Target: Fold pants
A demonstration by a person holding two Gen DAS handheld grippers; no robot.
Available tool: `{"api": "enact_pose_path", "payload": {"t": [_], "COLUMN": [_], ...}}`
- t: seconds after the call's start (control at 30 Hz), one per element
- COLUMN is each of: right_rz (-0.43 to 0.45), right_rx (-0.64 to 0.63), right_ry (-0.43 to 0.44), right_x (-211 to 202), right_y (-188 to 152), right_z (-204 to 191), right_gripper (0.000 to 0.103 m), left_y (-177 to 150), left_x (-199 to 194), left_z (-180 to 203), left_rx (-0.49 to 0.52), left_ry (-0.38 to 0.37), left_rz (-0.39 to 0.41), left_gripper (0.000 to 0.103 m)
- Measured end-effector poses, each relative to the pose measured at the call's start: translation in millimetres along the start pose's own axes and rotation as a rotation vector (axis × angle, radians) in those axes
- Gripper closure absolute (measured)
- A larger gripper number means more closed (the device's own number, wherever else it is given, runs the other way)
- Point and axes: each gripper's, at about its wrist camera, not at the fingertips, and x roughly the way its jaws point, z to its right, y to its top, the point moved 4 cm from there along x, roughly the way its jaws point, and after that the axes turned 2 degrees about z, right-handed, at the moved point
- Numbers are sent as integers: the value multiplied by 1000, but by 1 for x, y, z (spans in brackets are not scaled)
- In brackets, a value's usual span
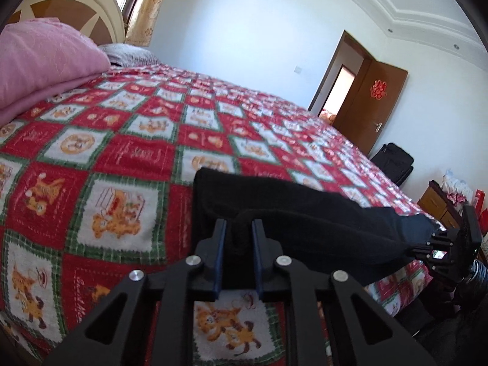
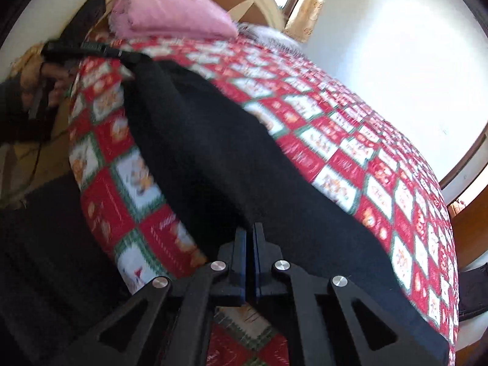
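Black pants (image 1: 305, 213) lie stretched along the near side of the bed, on a red and green checked bedspread (image 1: 122, 152). My left gripper (image 1: 238, 228) is shut on a bunched fold of the black cloth at one end. At the other end, in the right wrist view, my right gripper (image 2: 250, 235) has its blue pads almost together at the edge of the pants (image 2: 213, 140). The left wrist view shows the right gripper (image 1: 439, 238) with the pants' end drawn up to its tips. The left gripper (image 2: 131, 56) shows far off in the right wrist view, with a hand (image 2: 52, 76) behind it.
A folded pink quilt (image 1: 45, 58) lies by the cream headboard (image 1: 76, 3). Beyond the bed's foot are an open wooden door (image 1: 372, 100), a black suitcase (image 1: 393, 161) and a wooden cabinet (image 1: 436, 204). The bedspread's edge (image 2: 100, 183) drops to the floor on the near side.
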Motion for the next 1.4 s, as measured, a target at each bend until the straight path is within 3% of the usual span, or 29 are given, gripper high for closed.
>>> {"api": "enact_pose_path", "payload": {"t": [0.1,0.23,0.37,0.47,0.5,0.6,0.63,0.77,0.83,0.9,1.0,1.03,1.07,1.23,1.4], "right_rz": [-67,-60,-45,-48,-51,-66,-65,-44,-42,-42,-34,-29,-24,8,40], "right_rx": [-1,3,3,-26,-36,-28,-16,28,45,45,73,91,111,280,501], "right_ry": [32,27,28,12,12,33,41,52,63,61,64,67,67,29,-90], "right_x": [21,22,25,22,20,18,17,13,13,13,8,5,2,-21,-55], "right_y": [-18,-23,-25,-28,-29,-33,-34,-34,-33,-32,-34,-36,-38,-58,-92], "right_z": [-13,-17,-17,-21,-23,-22,-22,-19,-19,-20,-15,-10,-4,54,134], "right_gripper": [100,100,99,95,88,55,52,52,51,51,51,51,51,51,51], "left_y": [-14,-16,-16,-10,-8,3,6,17,16,7,-19,-28,-30,-13,-2], "left_x": [8,2,0,-12,-17,-32,-36,-37,-26,-9,24,30,27,15,19], "left_z": [-3,-4,-7,-8,-11,-27,-29,-1,20,37,45,42,42,47,108], "left_rx": [22,29,27,84,93,54,38,71,96,122,189,203,217,163,252], "left_ry": [24,11,16,93,130,230,239,190,137,94,134,156,156,132,47], "left_rz": [-44,-42,-42,-15,2,44,65,117,108,72,-44,-64,-32,-14,1], "left_gripper": [86,86,78,69,69,67,67,66,55,52,52,52,52,50,46]}}
